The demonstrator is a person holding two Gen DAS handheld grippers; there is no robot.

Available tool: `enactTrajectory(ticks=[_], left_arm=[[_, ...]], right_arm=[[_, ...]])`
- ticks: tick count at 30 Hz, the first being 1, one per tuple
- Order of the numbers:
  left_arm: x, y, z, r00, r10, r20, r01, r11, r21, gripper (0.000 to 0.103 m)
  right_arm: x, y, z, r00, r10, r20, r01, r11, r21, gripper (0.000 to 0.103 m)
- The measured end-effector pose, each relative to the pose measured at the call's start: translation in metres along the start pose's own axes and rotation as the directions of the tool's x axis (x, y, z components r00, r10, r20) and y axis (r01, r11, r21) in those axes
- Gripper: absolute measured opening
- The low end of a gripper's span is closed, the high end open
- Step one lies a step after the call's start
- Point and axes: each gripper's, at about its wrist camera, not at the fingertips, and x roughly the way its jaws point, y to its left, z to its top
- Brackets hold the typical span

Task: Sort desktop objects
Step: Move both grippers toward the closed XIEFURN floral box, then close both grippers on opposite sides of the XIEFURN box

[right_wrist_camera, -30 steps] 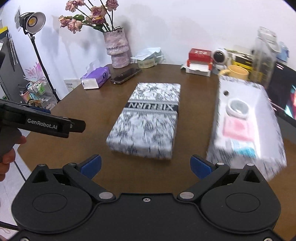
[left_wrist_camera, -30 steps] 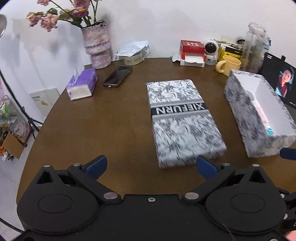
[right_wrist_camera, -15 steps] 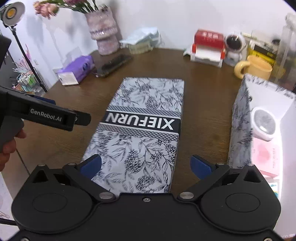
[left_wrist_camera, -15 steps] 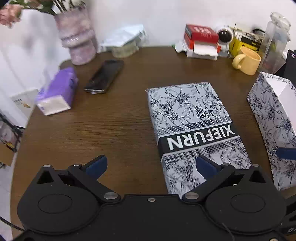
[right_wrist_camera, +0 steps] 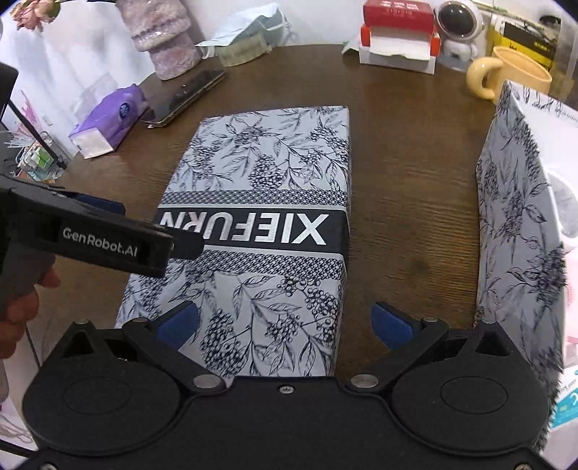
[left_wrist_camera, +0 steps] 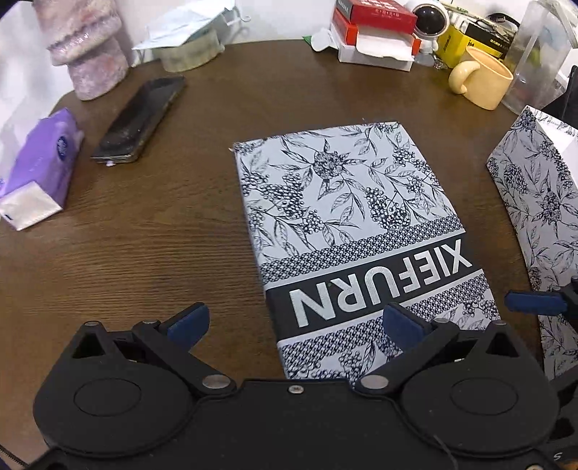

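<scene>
moved: both claws have come forward and lower over the box lid [left_wrist_camera: 354,231] since a second ago; it now fills far more of each view.
left claw [left_wrist_camera: 294,321]: spread wide, holding nothing, over the lid's near left edge.
right claw [right_wrist_camera: 285,321]: spread wide, holding nothing, straddling the lid's near right corner.
box lid: flat on the brown counter [left_wrist_camera: 144,224], floral print, "xiefurn" band.
open box [right_wrist_camera: 520,224]: right of the lid, apart from it.
left side of counter: phone [left_wrist_camera: 141,119], purple tissue pack [left_wrist_camera: 39,170].
far edge: yellow mug [left_wrist_camera: 482,77], red box [left_wrist_camera: 372,14].
</scene>
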Motion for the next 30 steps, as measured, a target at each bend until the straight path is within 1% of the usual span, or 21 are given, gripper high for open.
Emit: enactTrajectory(ticks=[4, 10, 15, 19, 22, 30], left_arm=[[0.006, 0.002, 0.002, 0.999, -0.038, 0.002, 0.038, 0.999, -0.021, 0.103], [0.012, 0.000, 0.008, 0.997, -0.076, -0.001, 0.076, 0.996, -0.045, 0.103], [0.016, -0.003, 0.009, 0.995, -0.104, 0.002, 0.104, 0.993, -0.061, 0.103], [0.020, -0.003, 0.009, 0.991, -0.134, -0.012, 0.132, 0.987, -0.095, 0.103], [0.020, -0.005, 0.009, 0.991, -0.132, -0.010, 0.130, 0.986, -0.100, 0.103], [0.019, -0.008, 0.007, 0.994, -0.111, 0.000, 0.110, 0.988, -0.110, 0.103]], right_arm=[[0.007, -0.005, 0.001, 1.000, -0.004, 0.001, 0.004, 1.000, 0.020, 0.103], [0.012, -0.008, 0.003, 0.999, 0.032, 0.009, -0.032, 0.998, 0.044, 0.103], [0.016, -0.018, 0.001, 0.996, 0.094, 0.002, -0.093, 0.990, 0.109, 0.103], [0.018, -0.014, 0.001, 0.994, 0.112, 0.000, -0.111, 0.991, 0.073, 0.103], [0.018, -0.009, 0.000, 0.992, 0.122, -0.001, -0.122, 0.992, 0.042, 0.103], [0.019, -0.009, -0.001, 0.992, 0.121, 0.027, -0.122, 0.991, 0.053, 0.103]])
